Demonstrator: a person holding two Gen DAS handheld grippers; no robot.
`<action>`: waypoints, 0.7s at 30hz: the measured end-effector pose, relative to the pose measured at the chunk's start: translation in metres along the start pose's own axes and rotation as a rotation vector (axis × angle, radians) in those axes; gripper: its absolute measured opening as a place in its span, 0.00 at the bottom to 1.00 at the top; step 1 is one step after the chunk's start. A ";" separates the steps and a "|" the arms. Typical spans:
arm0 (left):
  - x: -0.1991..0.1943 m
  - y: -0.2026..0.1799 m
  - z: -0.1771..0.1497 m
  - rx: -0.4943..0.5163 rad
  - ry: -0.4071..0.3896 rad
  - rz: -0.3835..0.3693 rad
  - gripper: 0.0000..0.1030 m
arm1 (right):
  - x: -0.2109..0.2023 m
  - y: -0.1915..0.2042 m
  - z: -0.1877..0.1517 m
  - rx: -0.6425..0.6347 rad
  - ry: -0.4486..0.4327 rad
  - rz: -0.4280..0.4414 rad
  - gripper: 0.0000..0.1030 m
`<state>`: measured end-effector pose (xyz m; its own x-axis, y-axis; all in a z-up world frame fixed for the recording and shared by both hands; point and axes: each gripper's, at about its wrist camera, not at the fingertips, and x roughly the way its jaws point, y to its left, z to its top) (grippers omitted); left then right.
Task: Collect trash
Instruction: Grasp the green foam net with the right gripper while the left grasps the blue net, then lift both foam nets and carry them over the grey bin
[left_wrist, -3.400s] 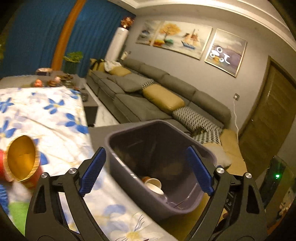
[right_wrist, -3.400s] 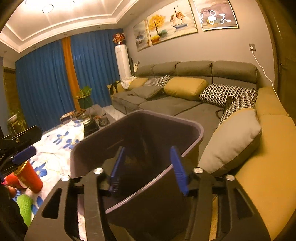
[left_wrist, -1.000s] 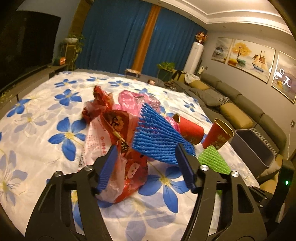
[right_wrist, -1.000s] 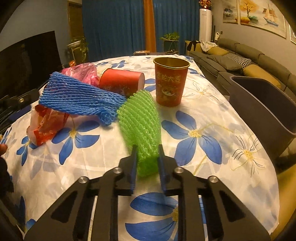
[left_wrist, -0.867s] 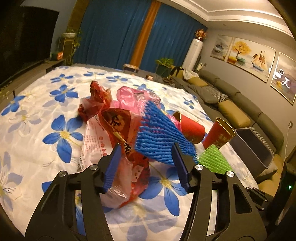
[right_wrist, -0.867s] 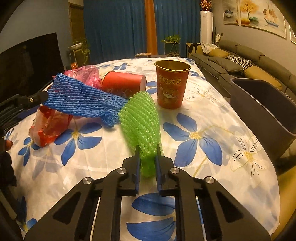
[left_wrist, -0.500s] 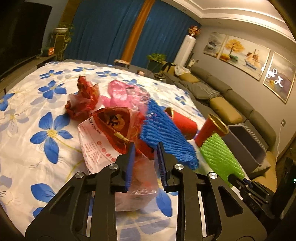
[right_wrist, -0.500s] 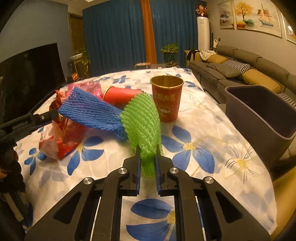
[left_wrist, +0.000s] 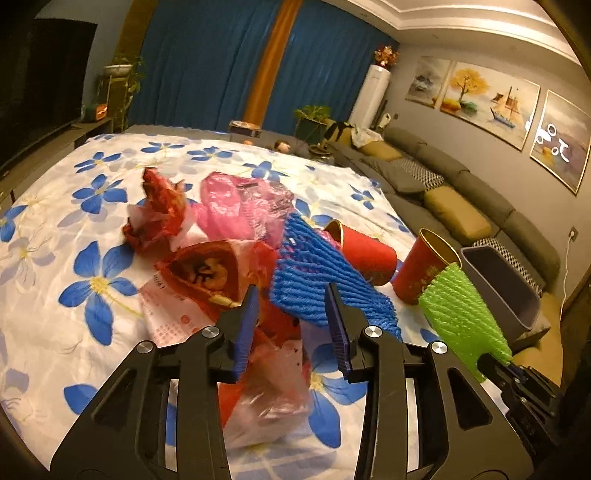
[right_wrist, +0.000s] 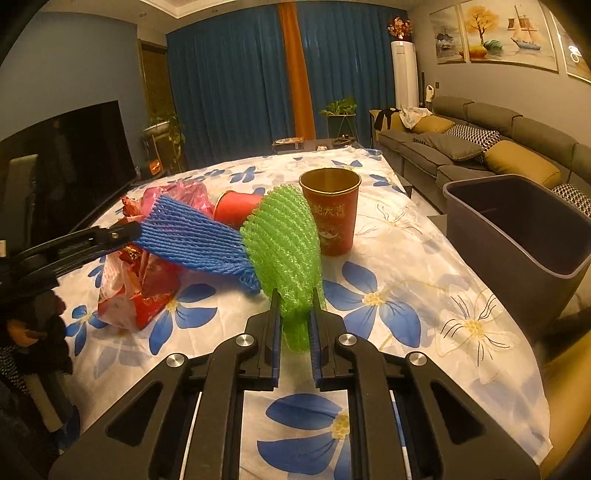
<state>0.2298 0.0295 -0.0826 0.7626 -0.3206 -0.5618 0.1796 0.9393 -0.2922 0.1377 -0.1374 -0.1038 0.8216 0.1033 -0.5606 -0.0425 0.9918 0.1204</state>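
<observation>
My right gripper (right_wrist: 294, 325) is pinched tight on the lower end of the green net (right_wrist: 284, 240), holding it up over the floral cloth (right_wrist: 406, 295), with the grey bin (right_wrist: 517, 229) off to the right at the table edge. My left gripper (left_wrist: 291, 328) has its jaws opening, pads apart around the near end of the blue net (left_wrist: 317, 273) and the red bag (left_wrist: 207, 269); I cannot tell if either pad still touches. One red cup (right_wrist: 330, 218) stands behind the green net, another (right_wrist: 236, 206) lies on its side beside the pink bag (left_wrist: 243, 210).

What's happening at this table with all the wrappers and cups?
A person is clearing trash with two handheld claws. The right claw pinches a green foam net, lifted off the flowered tablecloth. The left claw is opening, with the blue foam net between its pads. The grey bin waits at the table's edge.
</observation>
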 end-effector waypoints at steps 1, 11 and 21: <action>0.003 -0.001 0.001 0.006 0.008 -0.002 0.34 | -0.001 -0.001 0.000 0.001 -0.002 0.001 0.14; 0.019 -0.009 0.002 0.013 0.042 -0.019 0.04 | -0.007 -0.009 0.000 0.017 -0.016 -0.008 0.14; -0.032 -0.037 0.008 0.031 -0.093 -0.074 0.03 | -0.025 -0.021 0.003 0.038 -0.052 -0.015 0.14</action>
<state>0.2037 0.0065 -0.0472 0.8009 -0.3775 -0.4648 0.2553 0.9174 -0.3053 0.1194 -0.1611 -0.0900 0.8507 0.0830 -0.5191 -0.0089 0.9896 0.1436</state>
